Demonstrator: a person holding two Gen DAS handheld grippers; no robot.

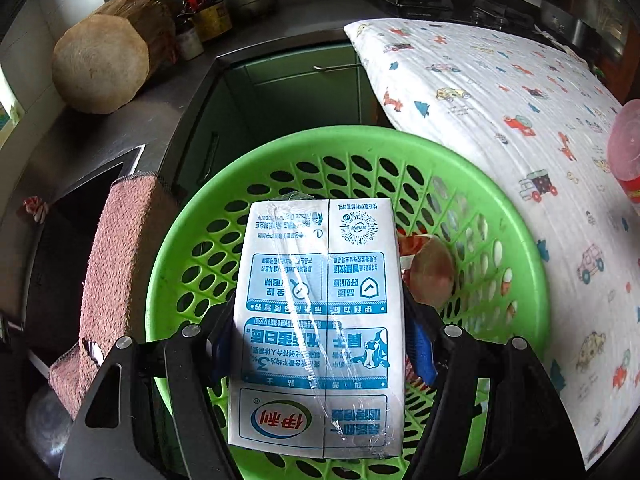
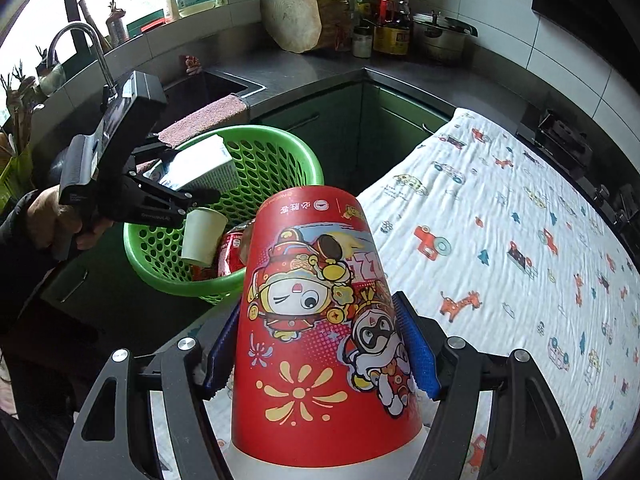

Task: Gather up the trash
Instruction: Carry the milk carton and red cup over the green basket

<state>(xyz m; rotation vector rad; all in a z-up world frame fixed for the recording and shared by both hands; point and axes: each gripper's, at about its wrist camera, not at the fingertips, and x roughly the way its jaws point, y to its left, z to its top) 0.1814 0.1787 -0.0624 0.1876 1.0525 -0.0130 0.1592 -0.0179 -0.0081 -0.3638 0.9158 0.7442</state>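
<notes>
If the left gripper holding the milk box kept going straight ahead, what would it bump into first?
Probably the inside of the green basket. The left gripper points down into it with the milk carton between its jaws, so the carton would likely touch the trash there first; depth is unclear.

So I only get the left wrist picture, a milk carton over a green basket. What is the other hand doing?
Observer: The right gripper is shut on a red paper cup with cartoon figures, held above the patterned cloth.
Operator: Is there anything in the basket that the carton hides from me?
Observer: Yes, a plain white paper cup lies in the green basket, beside a red can.
Operator: Who is holding my gripper?
Observer: A hand in a dark sleeve grips the left gripper, which clamps the milk carton.
</notes>
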